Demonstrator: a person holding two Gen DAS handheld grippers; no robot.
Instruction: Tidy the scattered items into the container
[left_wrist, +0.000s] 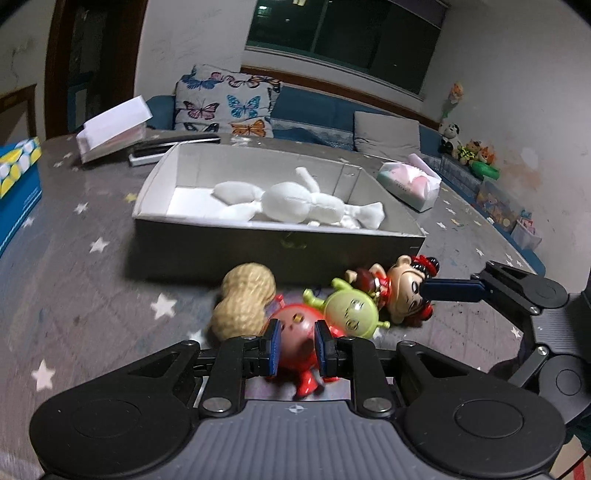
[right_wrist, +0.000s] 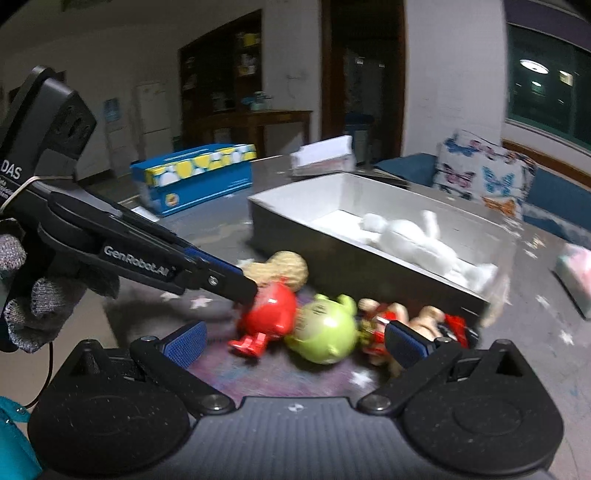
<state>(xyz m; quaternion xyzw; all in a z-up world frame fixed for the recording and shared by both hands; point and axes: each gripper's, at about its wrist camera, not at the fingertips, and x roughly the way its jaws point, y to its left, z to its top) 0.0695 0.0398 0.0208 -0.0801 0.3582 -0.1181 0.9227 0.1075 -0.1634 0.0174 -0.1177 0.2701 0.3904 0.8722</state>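
Left wrist view is showing the left gripper (left_wrist: 295, 345) pinching its jaws around the red toy (left_wrist: 295, 328) on the worktop, right gripper (right_wrist: 295, 341) spread wide, only the white plush (left_wrist: 303, 203) lying in the box (left_wrist: 280, 247), three others waiting.

- This is looking like a living room in a home.
- A butterfly pillow (left_wrist: 229, 105) is sitting on a blue sofa (left_wrist: 317, 122).
- Stuffed animals (left_wrist: 467, 147) are lining the wall.
- A dark window (left_wrist: 343, 33) is showing night.
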